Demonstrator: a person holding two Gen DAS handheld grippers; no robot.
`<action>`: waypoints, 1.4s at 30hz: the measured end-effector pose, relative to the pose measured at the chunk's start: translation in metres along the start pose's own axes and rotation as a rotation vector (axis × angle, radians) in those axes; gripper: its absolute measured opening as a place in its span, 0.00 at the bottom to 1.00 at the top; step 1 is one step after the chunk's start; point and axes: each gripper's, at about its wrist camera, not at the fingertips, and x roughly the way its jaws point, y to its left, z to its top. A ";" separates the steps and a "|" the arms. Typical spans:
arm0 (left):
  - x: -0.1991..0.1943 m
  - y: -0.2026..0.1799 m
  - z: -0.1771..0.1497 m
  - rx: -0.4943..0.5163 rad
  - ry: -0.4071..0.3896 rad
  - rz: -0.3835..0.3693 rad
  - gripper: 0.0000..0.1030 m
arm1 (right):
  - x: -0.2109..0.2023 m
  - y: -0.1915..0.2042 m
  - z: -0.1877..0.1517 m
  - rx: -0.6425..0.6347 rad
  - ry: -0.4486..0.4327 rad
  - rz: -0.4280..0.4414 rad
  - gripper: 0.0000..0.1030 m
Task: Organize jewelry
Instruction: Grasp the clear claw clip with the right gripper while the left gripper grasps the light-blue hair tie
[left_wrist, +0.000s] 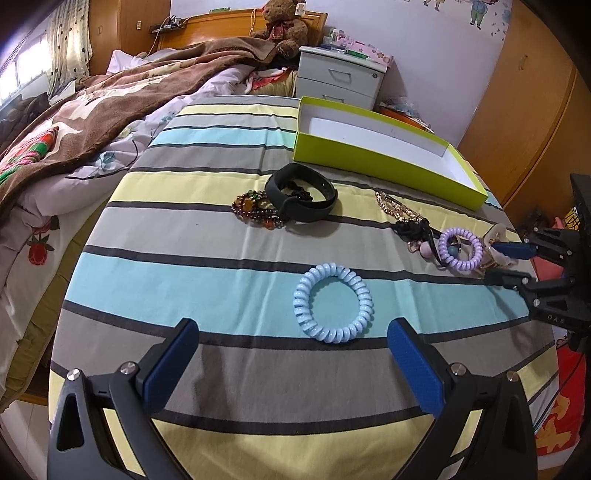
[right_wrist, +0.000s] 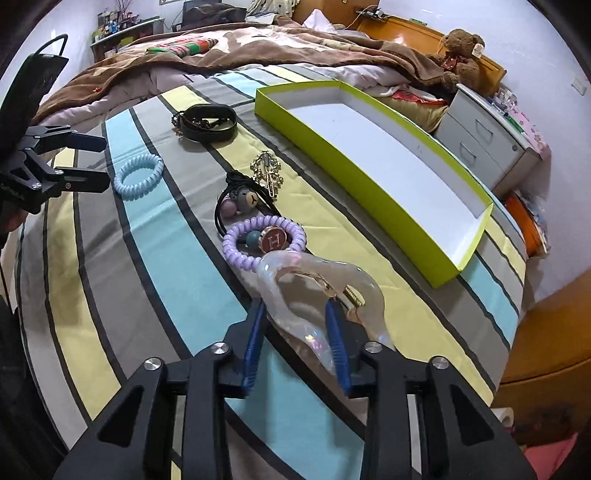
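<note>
The right gripper (right_wrist: 295, 325) is clenching a translucent, pearly plastic hair claw clip (right_wrist: 317, 291) lying on the striped bedsheet (right_wrist: 155, 266), just on the near side of a lilac spiral hair tie (right_wrist: 243, 254). The left gripper (left_wrist: 291, 354) is hovering with its jaws spread wide, nothing between them, just short of a pale blue spiral hair tie (left_wrist: 334, 302). A shallow lime-green cardboard box (right_wrist: 369, 181) is sitting beyond the lilac tie.

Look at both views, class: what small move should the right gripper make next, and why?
Probably lift the clear hair clip and carry it to the green box. The right gripper has closed on the clip, which lies on the bedspread against the purple hair tie, and the box is empty.
</note>
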 end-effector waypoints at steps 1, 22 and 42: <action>0.001 0.000 0.001 -0.006 0.002 0.001 1.00 | 0.000 -0.001 0.000 0.004 -0.002 0.005 0.32; 0.019 -0.003 0.011 0.000 0.040 0.102 0.77 | -0.012 -0.001 -0.011 0.173 -0.052 -0.060 0.11; 0.021 -0.023 0.016 0.072 -0.008 0.136 0.16 | -0.030 0.003 -0.017 0.309 -0.145 -0.065 0.11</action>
